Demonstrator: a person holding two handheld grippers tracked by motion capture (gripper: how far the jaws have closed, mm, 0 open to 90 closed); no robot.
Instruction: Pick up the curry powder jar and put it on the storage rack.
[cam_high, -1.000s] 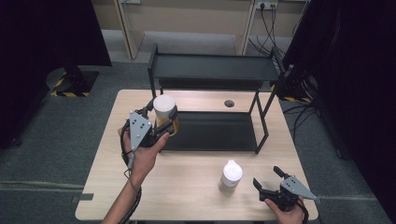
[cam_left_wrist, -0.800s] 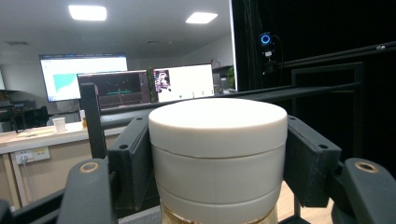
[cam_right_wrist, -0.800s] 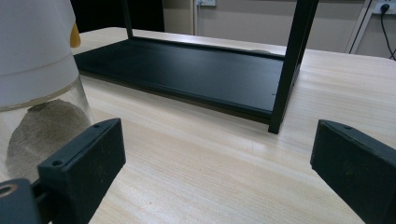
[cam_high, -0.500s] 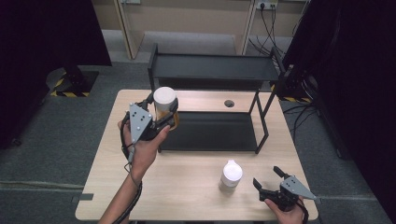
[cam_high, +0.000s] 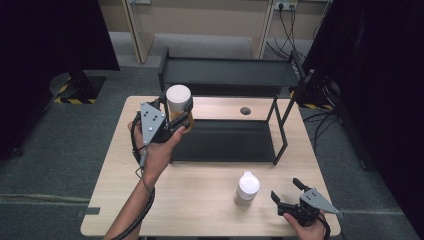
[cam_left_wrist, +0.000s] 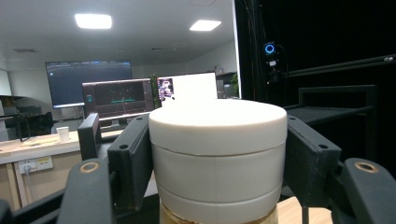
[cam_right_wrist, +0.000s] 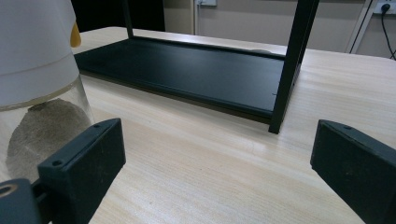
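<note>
The left gripper (cam_high: 177, 116) pinches a white-capped jar (cam_high: 178, 100) by its cap and holds it in the air beside the black shelf rack (cam_high: 227, 75); placement on the rack is judged not yet done. A second jar (cam_high: 248, 186) stands on the table (cam_high: 200, 200) just left of the right gripper (cam_high: 289, 195) — jaws spread, holding nothing. The left gripper view shows both pads against the cap (cam_left_wrist: 217, 126); the right gripper view shows grey powder in the second jar (cam_right_wrist: 39, 126).

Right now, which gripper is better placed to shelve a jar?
Left. The left gripper is already shut on the white-lidded jar, held up beside the black shelf. The right gripper rests open near the other jar, holding nothing.
</note>
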